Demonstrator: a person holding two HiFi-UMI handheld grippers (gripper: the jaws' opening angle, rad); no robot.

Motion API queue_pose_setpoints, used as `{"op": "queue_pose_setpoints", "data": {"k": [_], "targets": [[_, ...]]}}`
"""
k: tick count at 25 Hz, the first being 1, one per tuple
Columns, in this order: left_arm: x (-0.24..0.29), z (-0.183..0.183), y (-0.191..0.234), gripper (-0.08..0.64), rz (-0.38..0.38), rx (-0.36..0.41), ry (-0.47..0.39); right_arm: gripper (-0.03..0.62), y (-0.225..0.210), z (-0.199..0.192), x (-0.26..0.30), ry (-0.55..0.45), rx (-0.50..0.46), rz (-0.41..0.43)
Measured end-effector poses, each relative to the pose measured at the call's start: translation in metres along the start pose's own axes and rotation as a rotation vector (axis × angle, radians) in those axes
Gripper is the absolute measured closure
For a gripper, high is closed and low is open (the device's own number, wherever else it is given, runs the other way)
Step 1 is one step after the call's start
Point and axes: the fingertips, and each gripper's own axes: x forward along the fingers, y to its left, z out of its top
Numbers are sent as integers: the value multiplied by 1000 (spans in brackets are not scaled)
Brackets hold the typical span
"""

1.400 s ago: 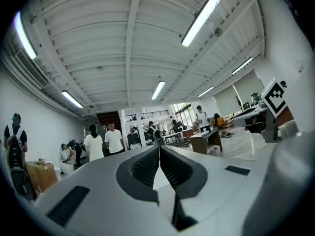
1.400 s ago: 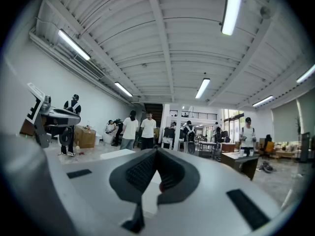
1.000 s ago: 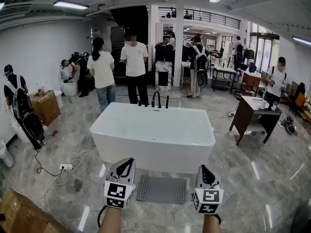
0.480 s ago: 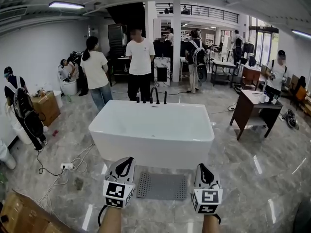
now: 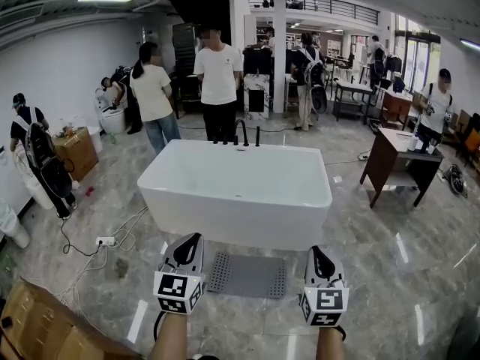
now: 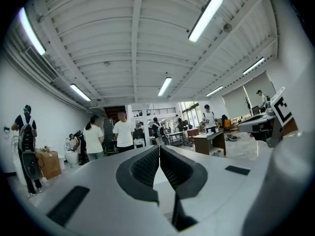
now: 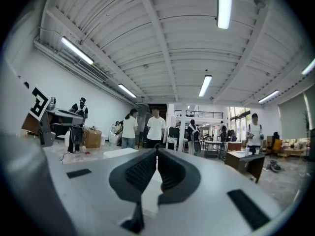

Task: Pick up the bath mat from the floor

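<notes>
2 closed, empty: left gripper [image 5: 193,240], right gripper [image 5: 315,251] | bath mat [image 5: 247,274] flat on floor [image 5: 382,276] | beside bathtub [image 5: 236,193]

Bright, even indoor light from ceiling tube lights [image 6: 209,14], plus daylight at far windows [image 5: 411,51]. Glossy floor [image 5: 375,276] carries white glare streaks. Heavy fisheye bending and black corners in both gripper views, with the near foreground soft; the head view is sharp.
</notes>
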Motion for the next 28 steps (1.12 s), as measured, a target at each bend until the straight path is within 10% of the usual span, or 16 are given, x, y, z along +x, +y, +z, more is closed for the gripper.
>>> {"op": "queue_pose_setpoints", "data": {"k": [28], "targets": [[198,-41,67,546,-95,21,6,569,-21,-11,192,39,-57,-38]]}}
